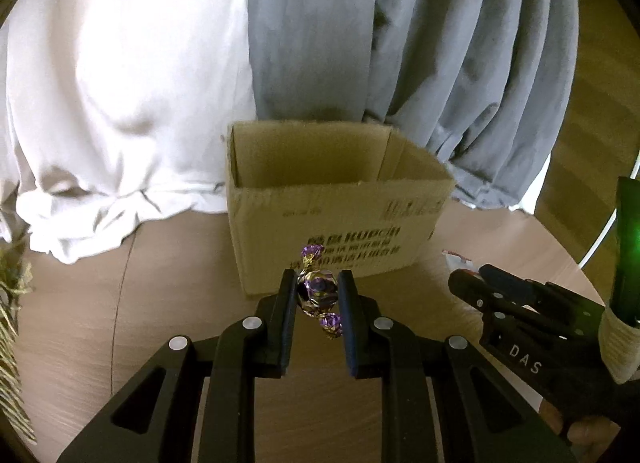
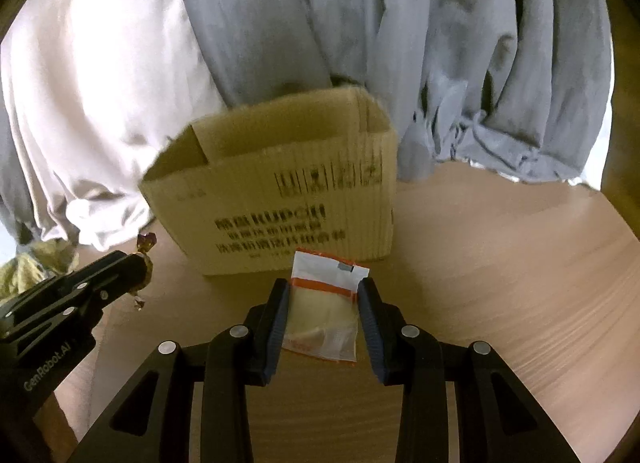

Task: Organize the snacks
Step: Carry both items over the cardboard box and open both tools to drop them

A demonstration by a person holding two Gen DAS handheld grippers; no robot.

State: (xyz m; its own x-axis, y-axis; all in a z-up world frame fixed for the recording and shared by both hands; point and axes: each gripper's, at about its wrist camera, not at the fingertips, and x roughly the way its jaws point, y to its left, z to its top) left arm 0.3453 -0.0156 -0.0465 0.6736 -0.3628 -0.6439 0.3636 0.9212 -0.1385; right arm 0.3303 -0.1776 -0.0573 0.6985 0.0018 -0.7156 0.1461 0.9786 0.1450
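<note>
Purple foil-wrapped candy (image 1: 318, 293) pinched upright, clear red-striped packet (image 2: 325, 311) flat before open cardboard box (image 1: 336, 207)

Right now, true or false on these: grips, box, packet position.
1. The left gripper is shut on a purple-wrapped candy. True.
2. The right gripper is shut on the candy. False: it brackets a clear snack packet with an orange stripe; contact cannot be told.
3. The cardboard box is closed with flaps taped. False: its top is open.
4. The packet lies in front of the box, outside it. True.
5. Gray and white fabric hangs behind the box. True.
</note>
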